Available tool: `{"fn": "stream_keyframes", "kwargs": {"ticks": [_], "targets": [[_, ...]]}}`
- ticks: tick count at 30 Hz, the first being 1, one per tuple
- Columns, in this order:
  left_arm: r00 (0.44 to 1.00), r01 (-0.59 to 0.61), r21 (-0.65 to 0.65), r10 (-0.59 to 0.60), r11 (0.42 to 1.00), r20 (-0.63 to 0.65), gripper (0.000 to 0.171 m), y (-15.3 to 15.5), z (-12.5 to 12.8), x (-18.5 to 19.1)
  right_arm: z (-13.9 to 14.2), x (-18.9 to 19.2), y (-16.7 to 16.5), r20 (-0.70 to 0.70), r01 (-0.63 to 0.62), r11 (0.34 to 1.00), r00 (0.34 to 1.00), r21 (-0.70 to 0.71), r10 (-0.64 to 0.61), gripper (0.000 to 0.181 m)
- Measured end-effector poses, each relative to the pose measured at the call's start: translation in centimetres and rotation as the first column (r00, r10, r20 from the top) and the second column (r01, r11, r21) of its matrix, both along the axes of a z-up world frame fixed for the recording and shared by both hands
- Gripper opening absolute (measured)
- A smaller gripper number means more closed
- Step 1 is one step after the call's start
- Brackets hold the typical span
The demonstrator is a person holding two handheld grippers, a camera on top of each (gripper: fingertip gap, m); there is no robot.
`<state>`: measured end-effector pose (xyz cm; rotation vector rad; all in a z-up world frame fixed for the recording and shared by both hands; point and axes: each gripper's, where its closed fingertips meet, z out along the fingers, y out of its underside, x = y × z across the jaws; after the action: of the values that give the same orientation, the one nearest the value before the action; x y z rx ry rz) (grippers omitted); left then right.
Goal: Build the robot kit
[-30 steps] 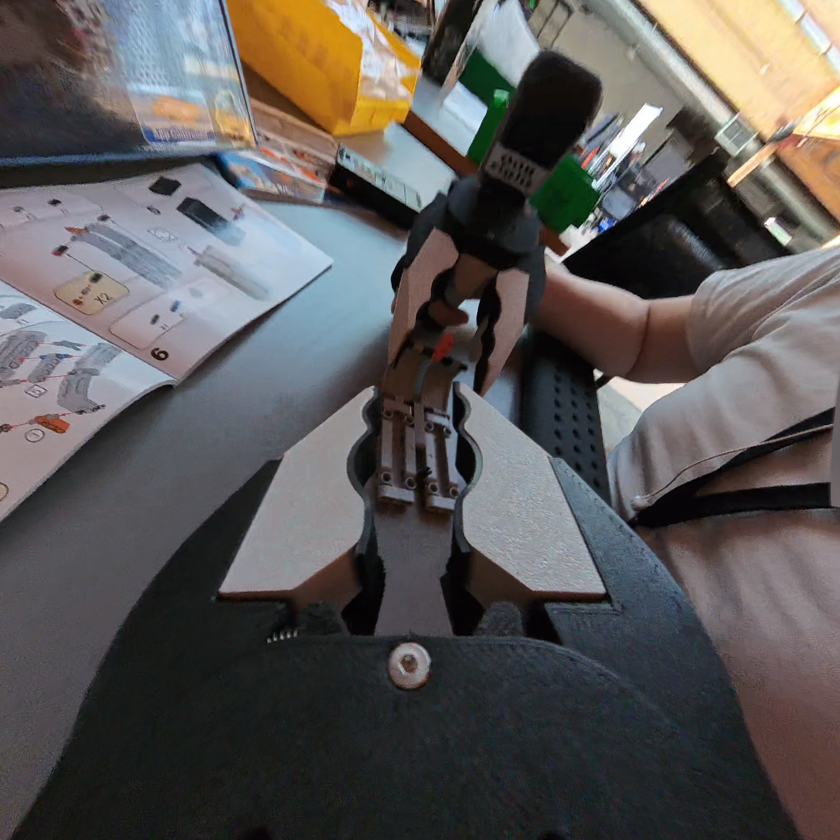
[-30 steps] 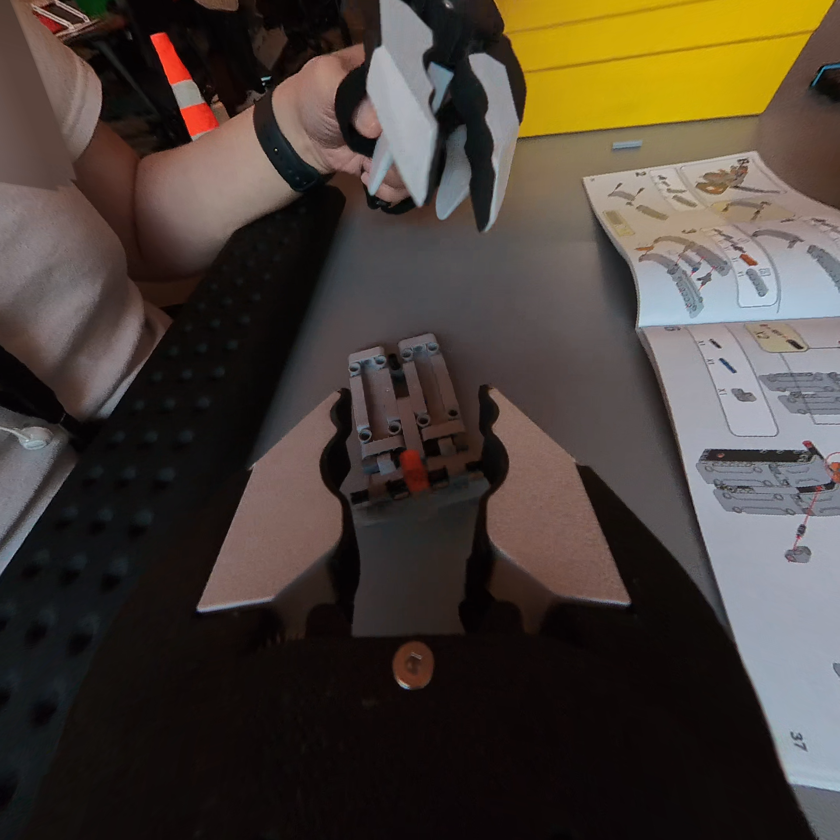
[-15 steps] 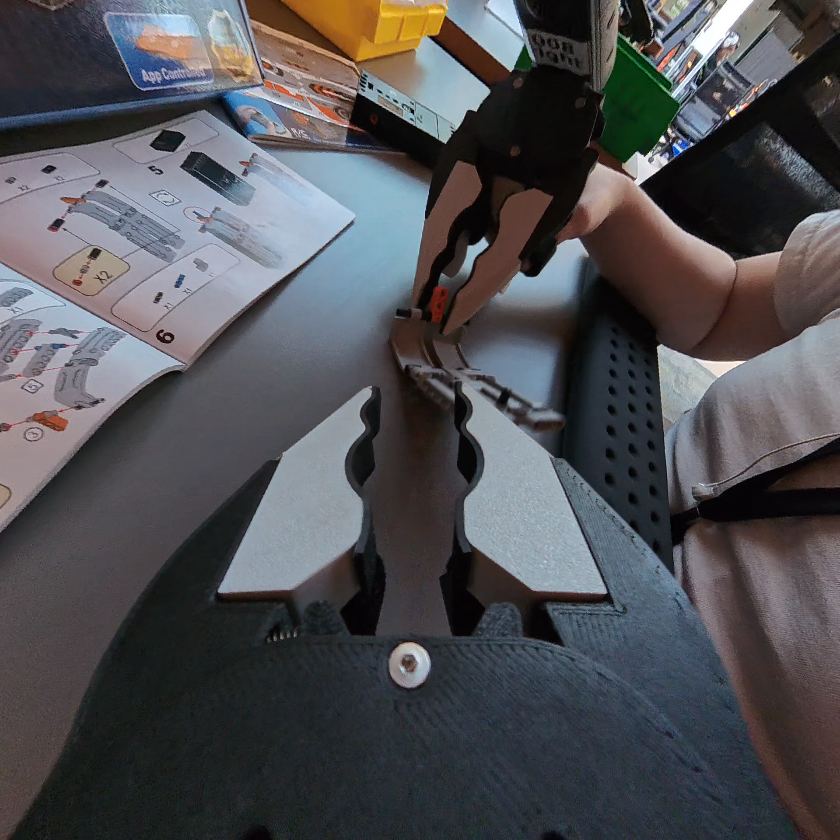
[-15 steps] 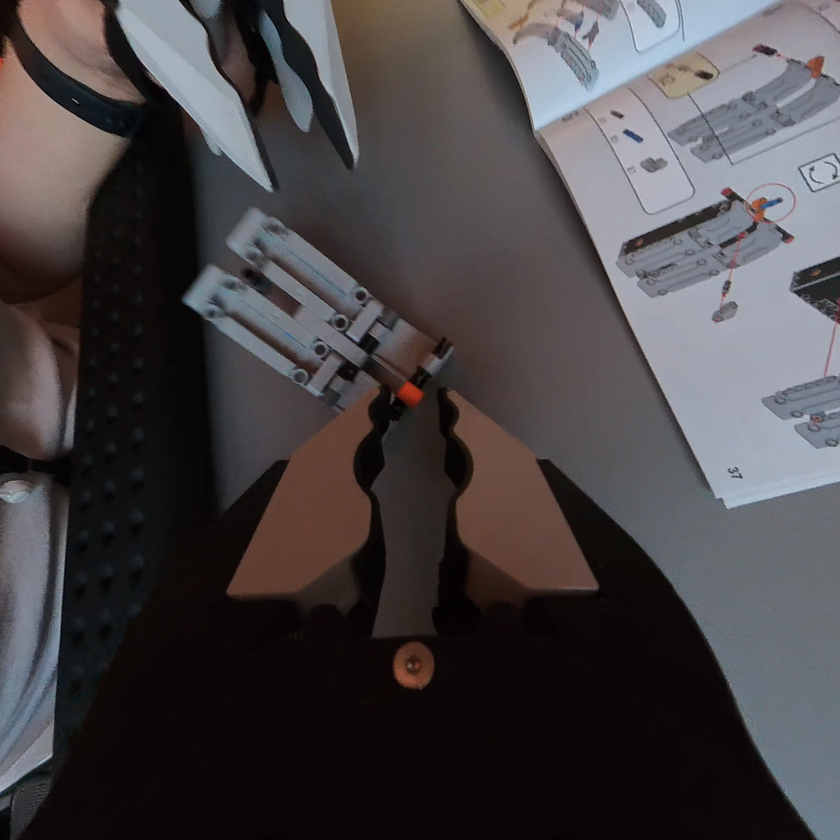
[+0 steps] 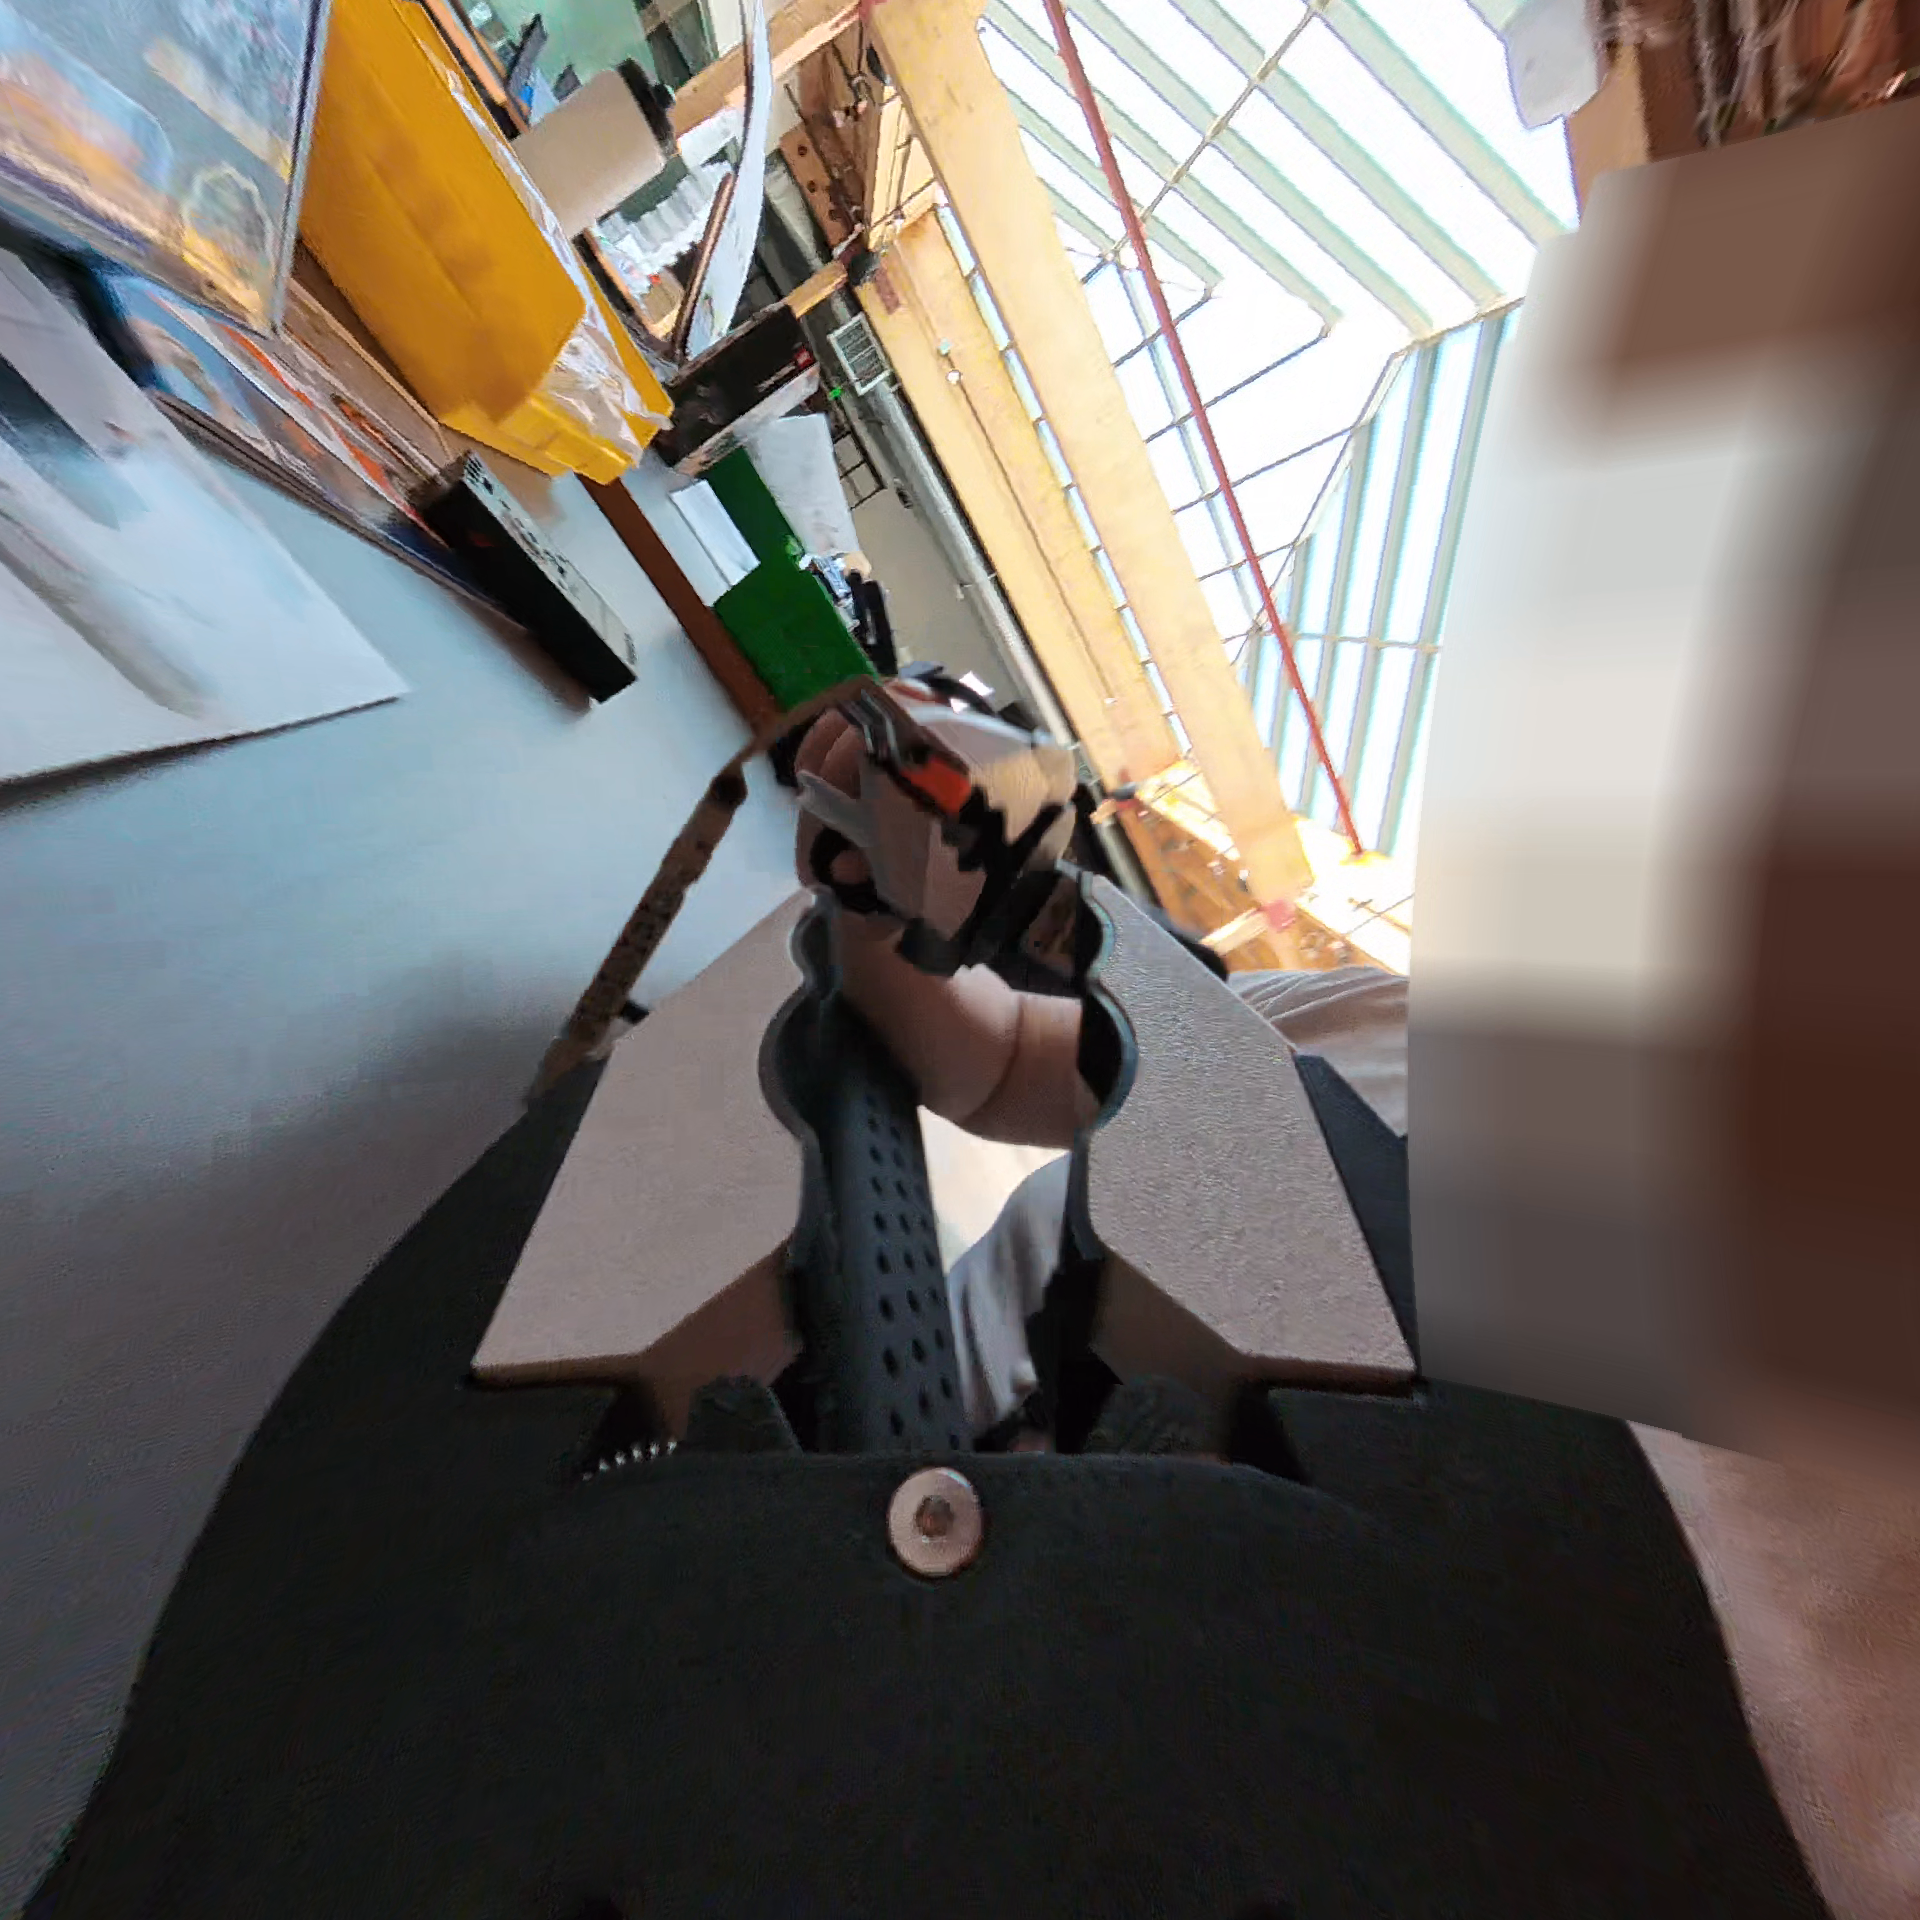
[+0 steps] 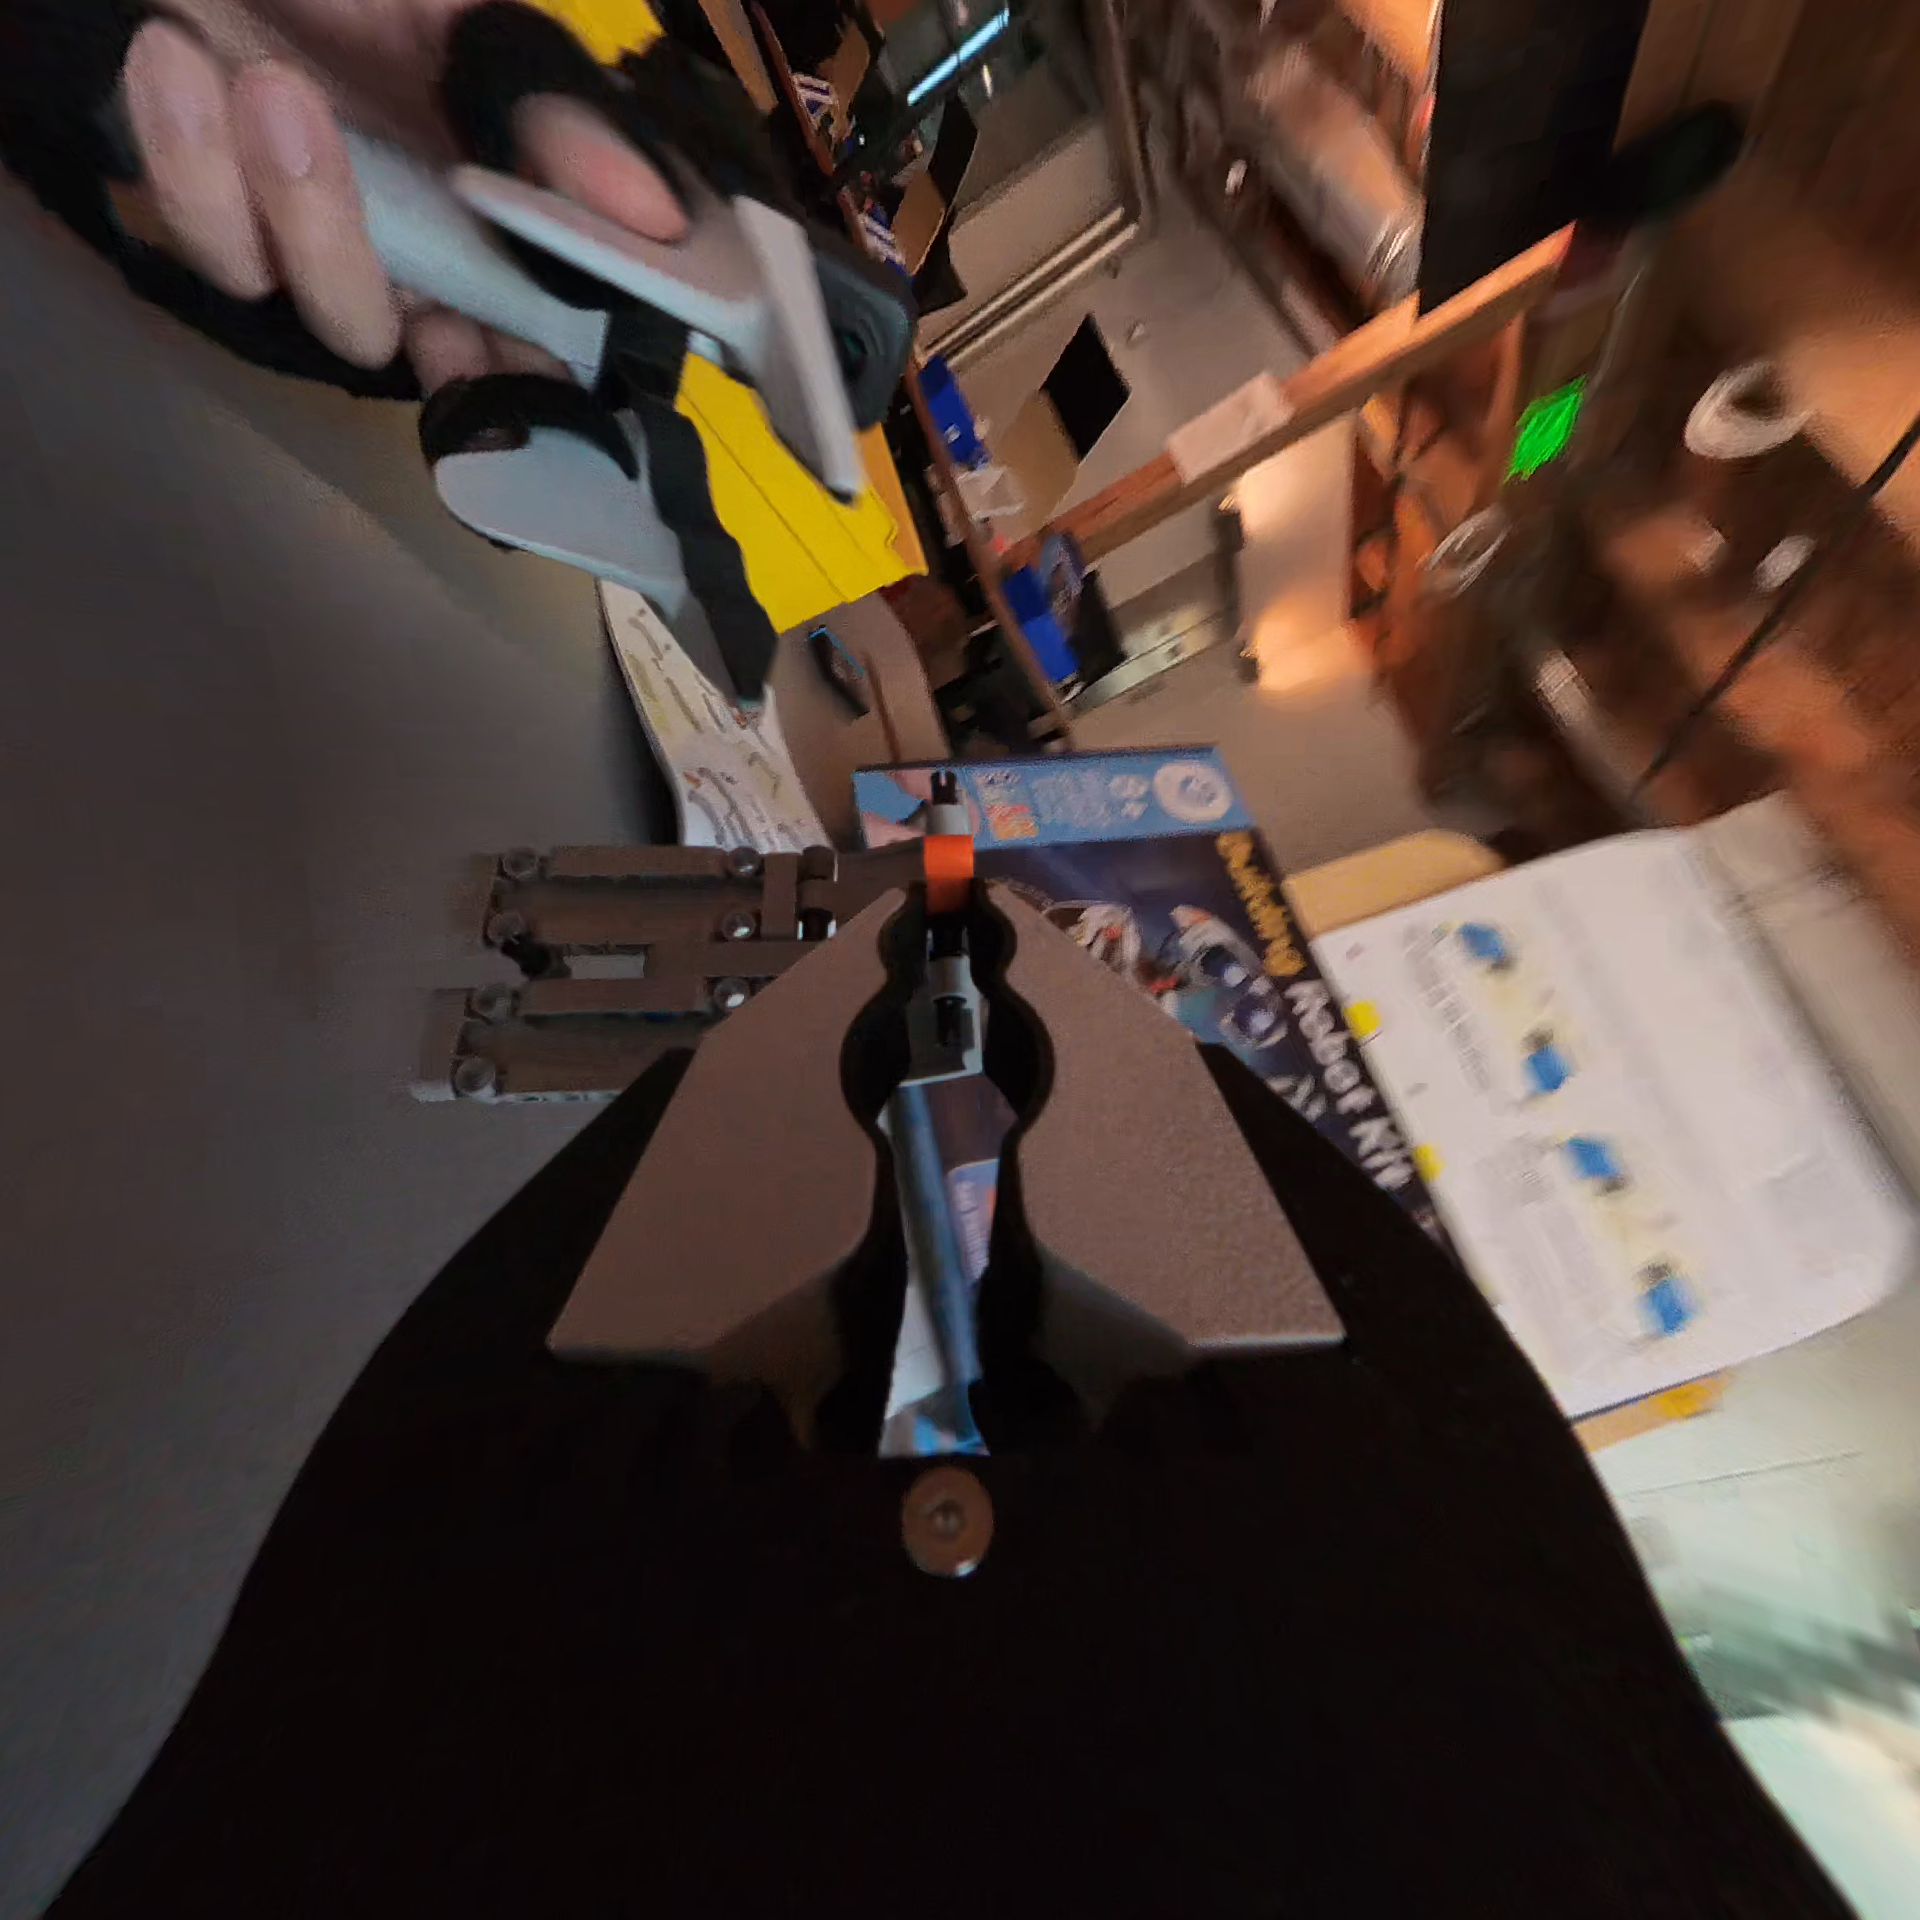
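Observation:
My right gripper (image 6: 948, 902) is shut on the thin axle with an orange bush (image 6: 948, 860) at one end of a grey beam assembly (image 6: 623, 966). It holds the assembly in the air, sticking out to the left. My left gripper (image 5: 951, 904) is open and empty, raised off the grey table (image 5: 260, 1039). In the left wrist view the right gripper (image 5: 904, 769) shows ahead in a person's hand, with the assembly (image 5: 665, 904) edge-on below it. In the right wrist view the left gripper's fingers (image 6: 582, 520) show blurred at the upper left, apart from the assembly.
An open instruction booklet (image 5: 156, 644) lies on the table, with a yellow bin (image 5: 447, 239) and boxes behind it. A blue printed box (image 6: 1143, 894) and a white sheet (image 6: 1610, 1091) stand beyond the right gripper. A black perforated strip (image 5: 883, 1299) runs along the table edge. The tips of one gripper are about 6 cm away from the tips of the other.
My left gripper let go of the grey assembly and drew back. My right gripper slid to the orange-bush end, then lifted and turned the assembly. Both views have tilted upward.

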<state>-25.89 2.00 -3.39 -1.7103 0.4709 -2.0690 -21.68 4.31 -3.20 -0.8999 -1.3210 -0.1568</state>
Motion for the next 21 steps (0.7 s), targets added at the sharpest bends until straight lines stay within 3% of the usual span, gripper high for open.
{"fn": "stream_keyframes", "kwargs": {"ticks": [3, 6, 10, 13, 16, 17, 19, 21], "targets": [[0.995, 0.092, -0.130, -0.084, 0.987, 0.061, 0.071, -0.8, 0.0, 1.8, -0.3, -1.8, -2.0, 0.103, -0.053, 0.970, 0.994, 0.239, 0.029, 0.006], [0.983, 0.153, -0.148, -0.135, 0.977, 0.123, 0.047, -1.5, 0.6, 2.8, -0.5, -2.9, -3.3, 0.154, -0.102, 0.937, 0.987, 0.335, 0.053, 0.006], [0.996, 0.076, -0.040, -0.074, 0.996, 0.043, 0.012, -1.2, 0.0, 3.5, -1.0, -3.8, -4.0, 0.195, -0.131, 0.917, 0.979, 0.378, 0.060, 0.006], [0.999, -0.008, 0.024, 0.007, 1.000, 0.040, 0.002, -0.1, 0.4, 2.6, -0.8, -3.7, -4.3, 0.161, -0.162, 0.933, 0.980, 0.322, 0.115, 0.014], [0.996, -0.038, 0.051, 0.034, 0.998, 0.083, 0.001, 0.3, 1.3, 0.7, 1.3, -2.3, -4.4, -0.012, -0.178, 0.962, 0.983, 0.207, 0.184, 0.017], [0.994, -0.021, 0.062, 0.014, 0.998, 0.105, 0.001, -0.1, 1.6, 0.3, 1.9, -1.6, -4.0, -0.098, -0.189, 0.974, 0.975, 0.123, 0.201, 0.018], [0.983, 0.073, 0.094, -0.087, 0.993, 0.159, 0.001, -1.8, 2.5, 0.0, 2.1, -0.7, -2.8, -0.230, -0.231, 0.970, 0.951, -0.073, 0.209, 0.036], [0.957, 0.151, 0.140, -0.180, 0.979, 0.228, 0.001, -3.5, 3.8, 0.2, 0.6, -0.9, -2.0, -0.275, -0.271, 0.925, 0.941, -0.265, 0.197, 0.051]]}}
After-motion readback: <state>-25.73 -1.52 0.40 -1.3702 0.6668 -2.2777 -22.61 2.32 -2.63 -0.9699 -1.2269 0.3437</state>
